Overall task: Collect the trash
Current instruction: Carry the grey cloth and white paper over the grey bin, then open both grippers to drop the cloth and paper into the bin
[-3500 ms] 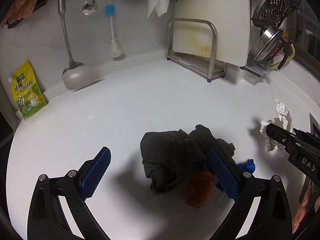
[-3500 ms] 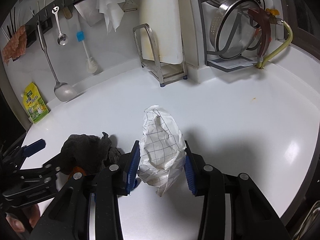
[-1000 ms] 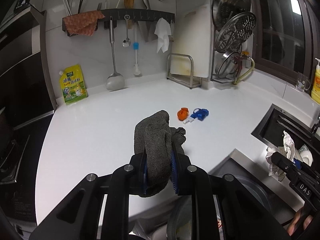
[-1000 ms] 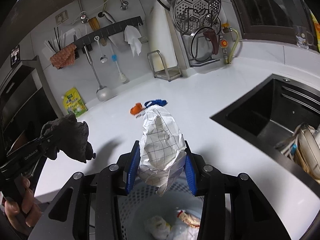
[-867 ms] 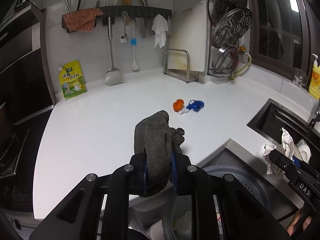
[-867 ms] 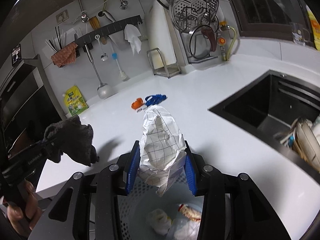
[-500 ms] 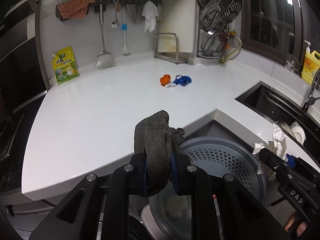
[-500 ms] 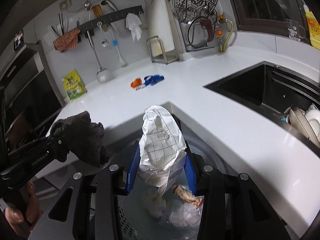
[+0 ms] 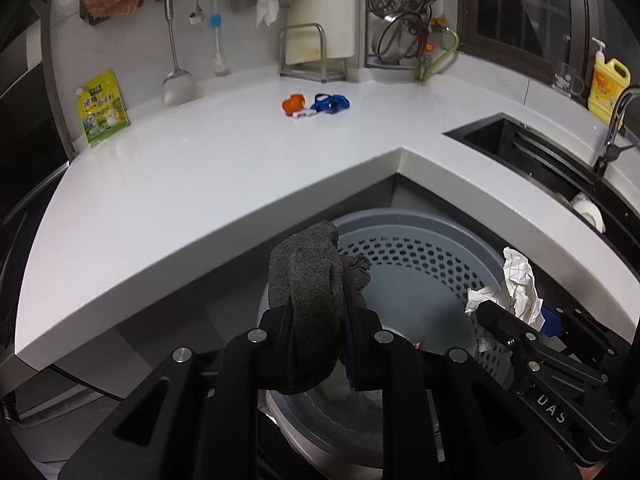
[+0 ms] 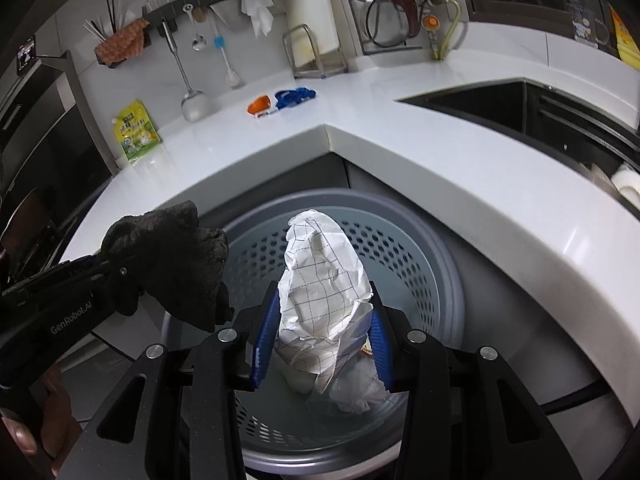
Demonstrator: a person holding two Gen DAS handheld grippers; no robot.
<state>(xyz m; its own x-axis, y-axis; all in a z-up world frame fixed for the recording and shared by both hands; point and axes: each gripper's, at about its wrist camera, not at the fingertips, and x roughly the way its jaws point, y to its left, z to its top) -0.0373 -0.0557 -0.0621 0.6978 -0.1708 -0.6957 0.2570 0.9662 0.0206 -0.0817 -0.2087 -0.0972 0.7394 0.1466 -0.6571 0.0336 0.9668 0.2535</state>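
Note:
My left gripper [image 9: 318, 328] is shut on a dark grey rag [image 9: 312, 276] and holds it over the left rim of a grey perforated trash bin [image 9: 420, 248] below the counter corner. My right gripper [image 10: 320, 332] is shut on a crumpled white grid-printed paper [image 10: 324, 276] above the bin's [image 10: 420, 248] opening. The rag [image 10: 176, 256] and left gripper show at the left of the right wrist view; the paper [image 9: 516, 284] shows at the right of the left wrist view. Some white trash [image 10: 360, 388] lies in the bin.
On the white counter [image 9: 200, 168] lie an orange item [image 9: 293, 105] and a blue item [image 9: 330, 103]. A yellow pouch [image 9: 102, 108] leans on the back wall. A black sink [image 9: 532, 152] lies at the right, with a dish rack [image 9: 404, 20] behind.
Both grippers have moved back from the counter and down over the bin, still holding the rag and the paper. The bin now fills more of both views.

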